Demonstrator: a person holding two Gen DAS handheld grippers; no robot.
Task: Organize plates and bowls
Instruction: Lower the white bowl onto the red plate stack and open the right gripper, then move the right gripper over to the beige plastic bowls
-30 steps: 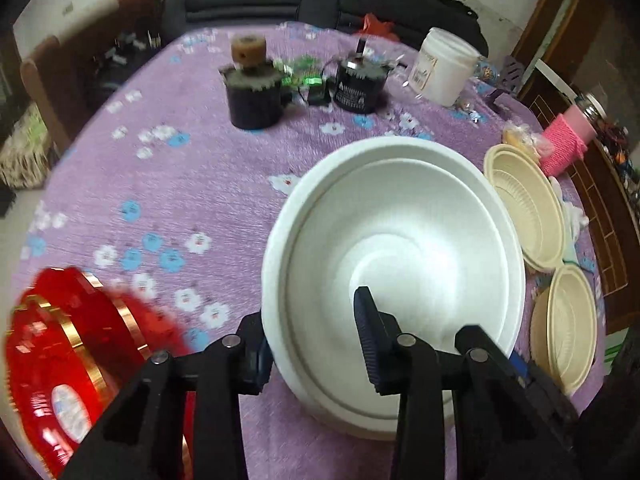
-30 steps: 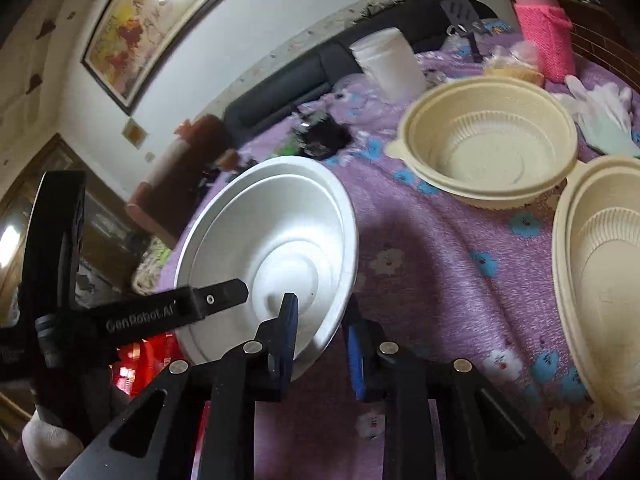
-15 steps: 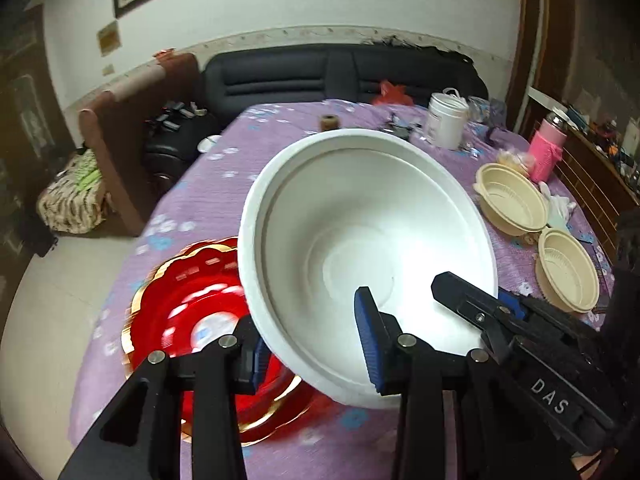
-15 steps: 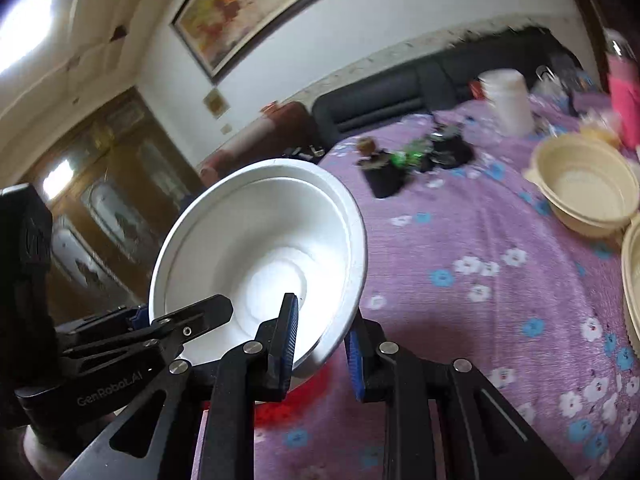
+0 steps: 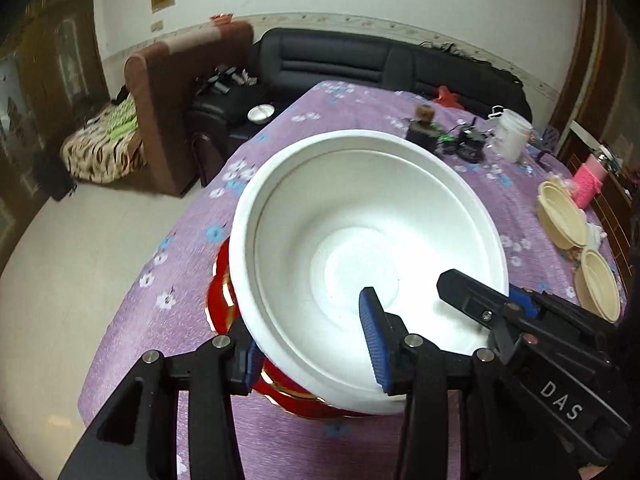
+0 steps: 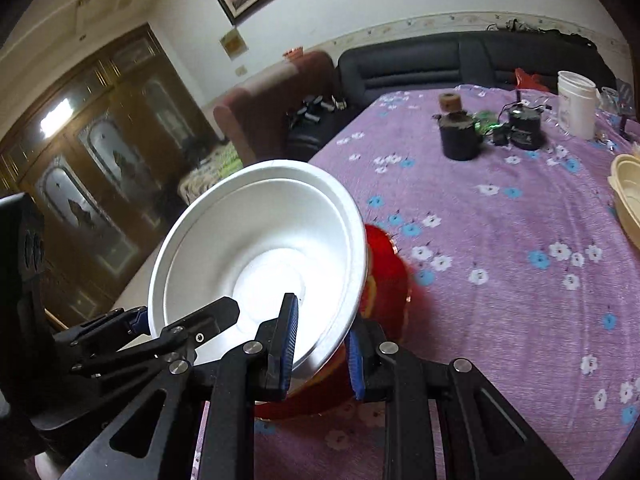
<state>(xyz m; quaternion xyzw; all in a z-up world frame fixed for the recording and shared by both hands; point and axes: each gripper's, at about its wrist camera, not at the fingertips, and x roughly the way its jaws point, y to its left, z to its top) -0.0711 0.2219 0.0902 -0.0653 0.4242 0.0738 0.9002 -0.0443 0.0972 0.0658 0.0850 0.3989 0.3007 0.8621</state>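
The white bowl (image 5: pixel 368 264) is held tilted above the red plate (image 5: pixel 224 300), which lies on the purple flowered tablecloth (image 5: pixel 192 280) directly beneath and just ahead of both claws.

Left gripper (image 5: pixel 312 344): its jaws are opening. The bowl's near rim is straddled, one blue pad (image 5: pixel 374 340) inside the bowl and the other outside under the rim. Whether the pads press on the wall cannot be told from the left wrist view.

Right gripper (image 6: pixel 320 344): clenched on the bowl's rim at the opposite side, one pad inside the bowl and one outside, with the wall pinched between them. In the right wrist view the left gripper's fingers are seen to the left of this claw, reaching over the rim of the same bowl (image 6: pixel 260 256).

Two cream bowls (image 5: pixel 576 248) sit well apart to the right of the left claw, near the table edge. Far ahead of both claws are noted a dark pot (image 6: pixel 458 136) and a white tub (image 6: pixel 576 102); a black sofa (image 5: pixel 360 64) stands beyond the table.
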